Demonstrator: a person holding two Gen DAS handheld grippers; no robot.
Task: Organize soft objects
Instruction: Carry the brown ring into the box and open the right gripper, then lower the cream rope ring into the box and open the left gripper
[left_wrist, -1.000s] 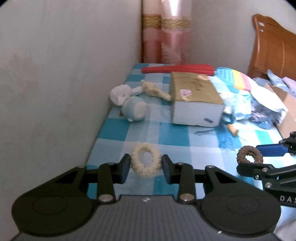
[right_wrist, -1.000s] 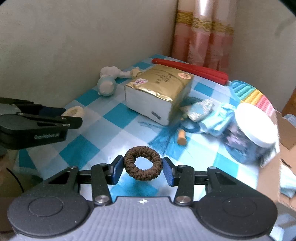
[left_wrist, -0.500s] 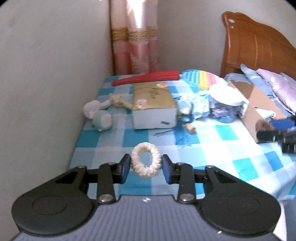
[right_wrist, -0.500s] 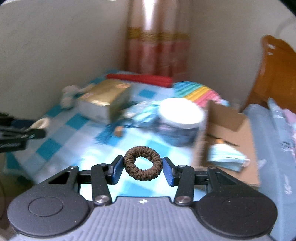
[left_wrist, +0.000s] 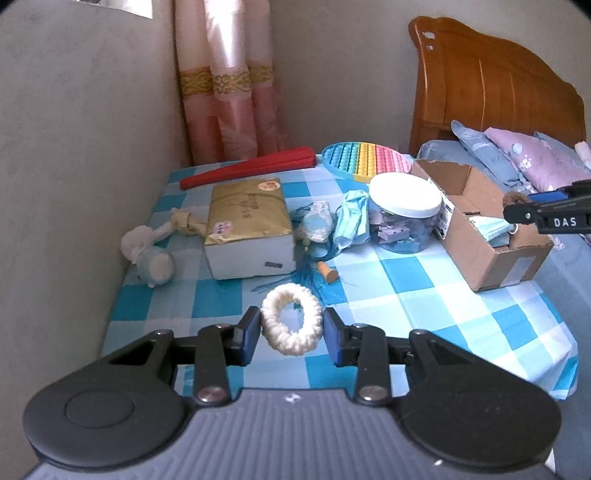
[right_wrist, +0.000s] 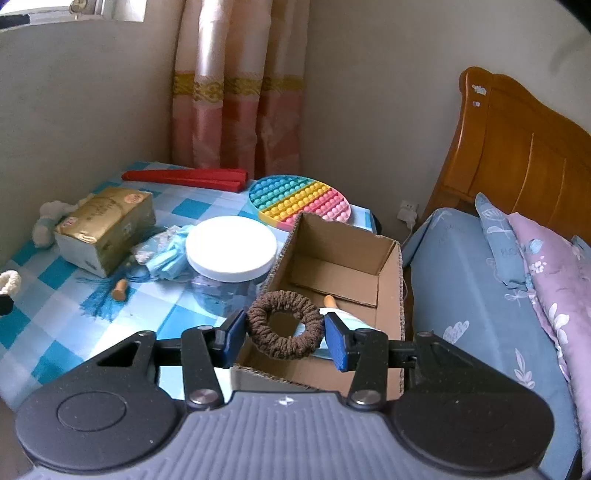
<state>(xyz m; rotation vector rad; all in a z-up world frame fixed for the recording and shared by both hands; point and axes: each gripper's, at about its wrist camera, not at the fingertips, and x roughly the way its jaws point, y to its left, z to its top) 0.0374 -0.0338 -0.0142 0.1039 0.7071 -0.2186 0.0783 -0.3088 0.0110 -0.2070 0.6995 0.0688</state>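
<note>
My left gripper is shut on a cream scrunchie, held above the near part of the blue checked tablecloth. My right gripper hangs over the near end of an open cardboard box. A brown scrunchie sits between its blue pads, which still touch it while the jaws are opening. A blue face mask lies inside the box. In the left wrist view the right gripper reaches in from the right edge over the box.
On the table stand a gold tissue pack, a white-lidded jar, a rainbow bubble mat and a red folded fan. A plush toy lies by the left wall. A bed with pillows flanks the box.
Both grippers swung right and rose. The right one carried the brown scrunchie from above the tablecloth to above the cardboard box, and its jaws have widened slightly. The left still holds the cream scrunchie.
</note>
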